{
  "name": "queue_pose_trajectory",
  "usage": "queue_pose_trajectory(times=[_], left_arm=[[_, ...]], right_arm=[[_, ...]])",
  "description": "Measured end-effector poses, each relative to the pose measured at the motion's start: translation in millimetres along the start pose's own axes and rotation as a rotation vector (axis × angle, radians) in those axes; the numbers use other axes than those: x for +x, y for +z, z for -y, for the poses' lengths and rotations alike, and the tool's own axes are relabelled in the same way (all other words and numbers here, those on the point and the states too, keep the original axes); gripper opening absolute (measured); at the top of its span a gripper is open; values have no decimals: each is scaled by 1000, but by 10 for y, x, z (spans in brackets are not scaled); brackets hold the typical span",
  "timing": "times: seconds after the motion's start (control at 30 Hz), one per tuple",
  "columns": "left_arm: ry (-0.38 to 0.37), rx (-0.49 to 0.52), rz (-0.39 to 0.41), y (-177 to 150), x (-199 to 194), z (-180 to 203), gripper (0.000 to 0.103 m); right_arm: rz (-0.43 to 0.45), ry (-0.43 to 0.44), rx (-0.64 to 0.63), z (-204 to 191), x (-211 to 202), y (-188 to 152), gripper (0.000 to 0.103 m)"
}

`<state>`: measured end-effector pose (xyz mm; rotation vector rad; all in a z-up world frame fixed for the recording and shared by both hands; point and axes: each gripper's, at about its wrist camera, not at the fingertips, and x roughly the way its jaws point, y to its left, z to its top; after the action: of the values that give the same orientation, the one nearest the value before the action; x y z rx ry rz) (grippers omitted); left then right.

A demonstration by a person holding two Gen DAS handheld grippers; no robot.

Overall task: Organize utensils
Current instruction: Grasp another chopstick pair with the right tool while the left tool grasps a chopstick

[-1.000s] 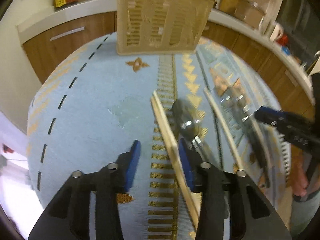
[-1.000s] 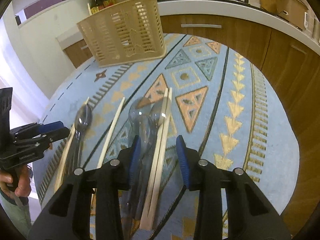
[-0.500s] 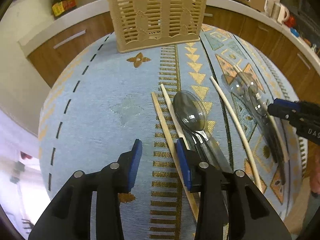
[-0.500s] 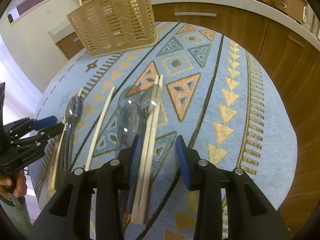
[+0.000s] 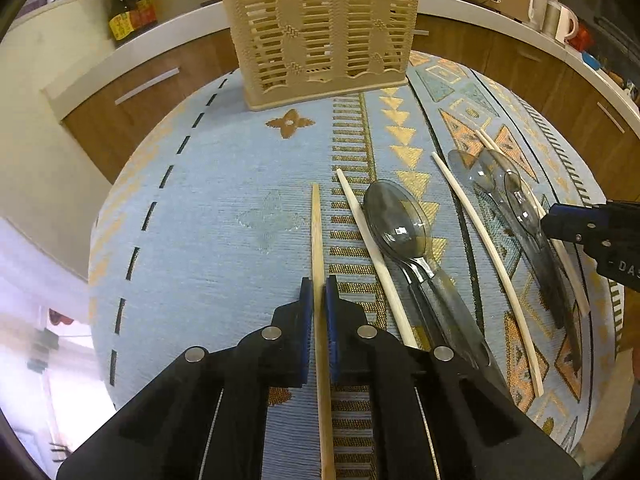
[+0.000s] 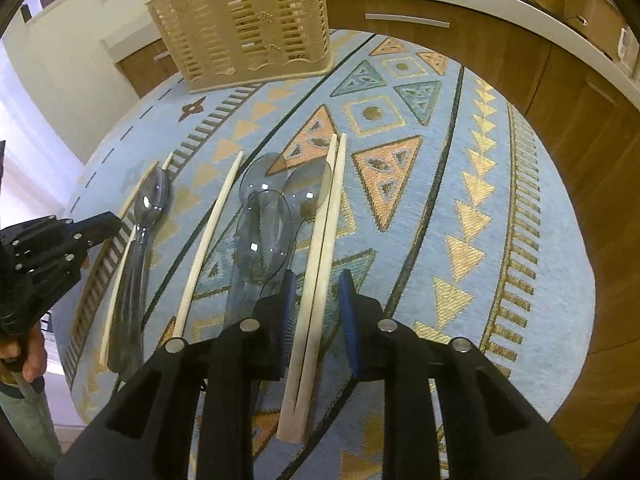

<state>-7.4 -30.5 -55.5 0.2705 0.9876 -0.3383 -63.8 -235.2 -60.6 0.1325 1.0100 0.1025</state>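
Jaws of the left gripper [image 5: 319, 294] have come together on a single bamboo chopstick [image 5: 317, 240], which lies on the patterned blue cloth [image 5: 224, 184] covering the bench. Jaws of the right gripper [image 6: 318, 294] are closing around a pair of pale chopsticks [image 6: 326, 216] lying side by side between them, with a gap yet on the right-hand side.

From here, the thin bamboo stick is gripped well back from its tip, so it could pivot or slip in the pads as it is lifted. The right gripper's two sticks may splay apart or one may drop if the pads catch only one. Its left finger sits just beside the clear plastic spoons [image 6: 264, 216], whose handles could be nudged or pinched along with the sticks.

The beige slotted basket [image 5: 320, 28] stands at the far edge of the bench, well apart from both grippers; its compartments cannot be seen from here. A loose chopstick [image 5: 374, 256] and a grey spoon [image 5: 396, 220] lie just right of the left gripper. Spoon handles overlap, so their count is unclear. Near ends of the gripped sticks are cut off under the fingers.
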Motion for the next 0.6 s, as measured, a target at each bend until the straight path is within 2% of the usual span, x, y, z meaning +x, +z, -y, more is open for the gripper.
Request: queue_pose_trajectory(times=[0.2, 0.33, 0.37, 0.4, 0.43, 0.5, 0.6], left_arm=[[-91, -19, -34, 12, -4, -87, 15], [-33, 40, -57, 39, 16, 38, 14], [-6, 61, -56, 37, 18, 92, 12], [10, 73, -50, 31, 14, 124, 6], [7, 76, -44, 21, 6, 132, 4], [-26, 49, -29, 29, 2, 67, 4], [-129, -37, 26, 47, -56, -126, 4]], right_arm=[[-62, -28, -34, -58, 81, 170, 19], [-97, -63, -80, -70, 113, 231, 11], [-100, -58, -84, -60, 110, 229, 11], [-108, -54, -82, -40, 106, 229, 11], [-106, -47, -69, -2, 93, 231, 10], [-86, -63, -45, 81, 63, 232, 10], [-57, -49, -8, 186, -4, 268, 10]])
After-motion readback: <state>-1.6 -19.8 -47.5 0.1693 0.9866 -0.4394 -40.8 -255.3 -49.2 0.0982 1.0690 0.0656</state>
